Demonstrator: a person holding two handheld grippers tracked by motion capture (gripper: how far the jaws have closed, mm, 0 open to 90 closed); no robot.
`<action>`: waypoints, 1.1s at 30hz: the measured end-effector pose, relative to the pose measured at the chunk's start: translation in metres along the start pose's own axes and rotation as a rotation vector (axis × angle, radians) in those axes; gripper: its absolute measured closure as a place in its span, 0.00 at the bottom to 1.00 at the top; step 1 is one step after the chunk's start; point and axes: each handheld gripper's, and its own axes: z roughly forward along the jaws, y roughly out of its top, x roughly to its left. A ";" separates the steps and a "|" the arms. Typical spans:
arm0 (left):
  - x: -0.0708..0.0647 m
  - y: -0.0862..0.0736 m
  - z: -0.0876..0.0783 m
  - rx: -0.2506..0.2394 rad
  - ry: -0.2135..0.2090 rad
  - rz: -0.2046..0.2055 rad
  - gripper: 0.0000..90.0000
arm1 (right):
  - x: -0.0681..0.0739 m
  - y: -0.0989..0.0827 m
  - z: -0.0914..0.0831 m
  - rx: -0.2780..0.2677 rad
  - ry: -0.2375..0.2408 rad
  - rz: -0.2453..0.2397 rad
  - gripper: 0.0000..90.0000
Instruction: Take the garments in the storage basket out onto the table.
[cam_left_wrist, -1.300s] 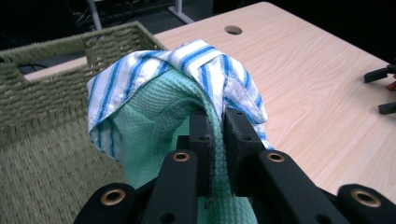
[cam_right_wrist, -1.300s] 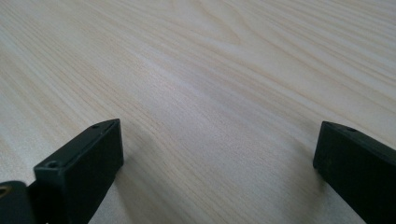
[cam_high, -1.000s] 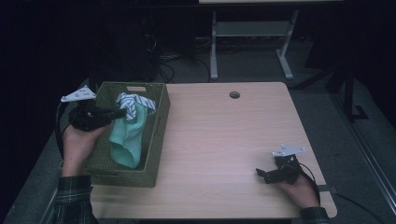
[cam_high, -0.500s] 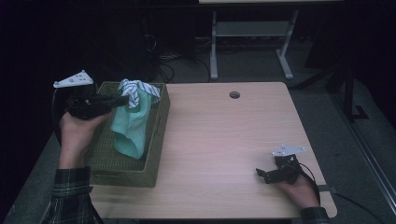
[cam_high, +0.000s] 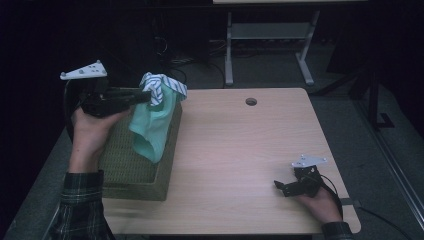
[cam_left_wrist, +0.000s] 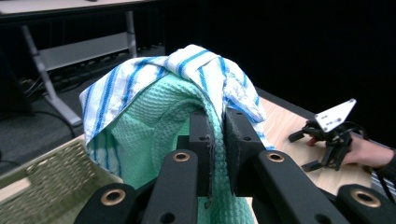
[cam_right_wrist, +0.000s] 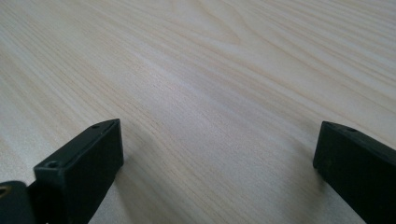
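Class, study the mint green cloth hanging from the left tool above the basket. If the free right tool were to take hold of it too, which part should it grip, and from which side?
Probably the hanging lower end of the mint green cloth, approached from the table's open side. That end dangles free over the woven basket, while the top is bunched with the striped towel in the left tool. The right tool rests open.

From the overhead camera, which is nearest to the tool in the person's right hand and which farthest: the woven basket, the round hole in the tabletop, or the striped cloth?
Measured from the right tool:
1. Round hole, toward the table's far edge.
2. Woven basket, at the table's left; its near corner is almost as close as the hole.
3. Striped cloth, held up over the basket's far end.
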 end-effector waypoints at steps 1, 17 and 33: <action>0.000 0.000 0.000 0.000 0.000 0.000 0.91 | 0.000 0.000 0.000 0.000 0.000 0.001 0.02; -0.028 0.024 0.032 -0.025 -0.105 0.052 0.91 | 0.000 0.000 0.000 0.000 0.000 0.001 0.01; -0.053 0.014 0.086 0.000 -0.223 0.057 0.91 | 0.000 0.000 0.000 0.001 0.000 0.001 0.02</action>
